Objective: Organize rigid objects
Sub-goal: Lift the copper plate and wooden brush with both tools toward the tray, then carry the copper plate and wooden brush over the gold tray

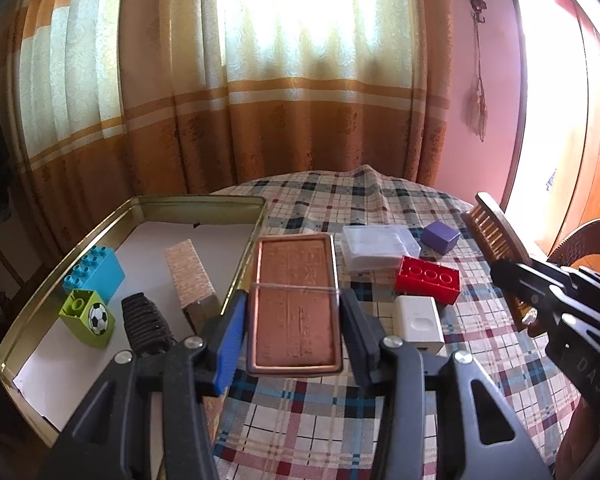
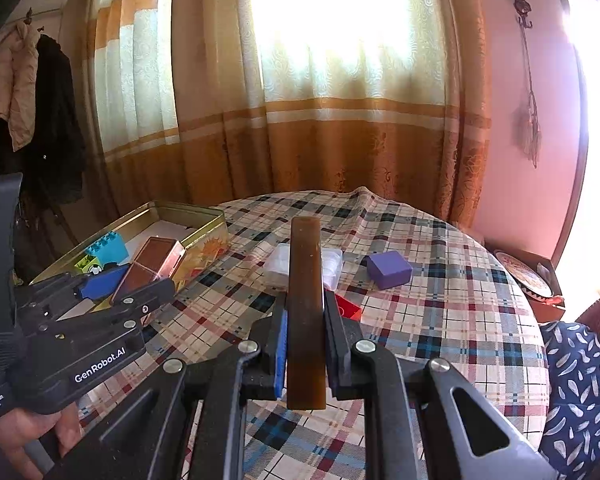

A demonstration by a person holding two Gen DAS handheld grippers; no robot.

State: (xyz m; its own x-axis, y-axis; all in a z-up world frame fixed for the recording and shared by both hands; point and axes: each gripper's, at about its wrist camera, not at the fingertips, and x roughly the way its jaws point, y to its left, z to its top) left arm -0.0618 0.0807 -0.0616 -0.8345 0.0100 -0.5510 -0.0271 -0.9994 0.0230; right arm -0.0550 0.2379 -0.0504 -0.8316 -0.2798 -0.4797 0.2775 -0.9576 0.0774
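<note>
My left gripper (image 1: pixel 292 324) is shut on a flat copper-coloured case (image 1: pixel 294 300) with a rubber band across it, held above the checked tablecloth beside the gold tin tray (image 1: pixel 204 201). The tray holds a blue brick (image 1: pixel 94 274), a green football brick (image 1: pixel 88 316), a black ridged piece (image 1: pixel 146 322) and a tan block (image 1: pixel 190 276). My right gripper (image 2: pixel 305 332) is shut on a brown comb (image 2: pixel 306 312), seen edge-on; it also shows in the left wrist view (image 1: pixel 496 236). The left gripper and case show in the right wrist view (image 2: pixel 148 266).
On the tablecloth (image 1: pixel 480 320) lie a clear plastic box (image 1: pixel 378 250), a purple cube (image 1: pixel 440 237), a red brick (image 1: pixel 428 279) and a white charger (image 1: pixel 418 322). The round table's edge curves at the right (image 2: pixel 540 340). Curtains hang behind.
</note>
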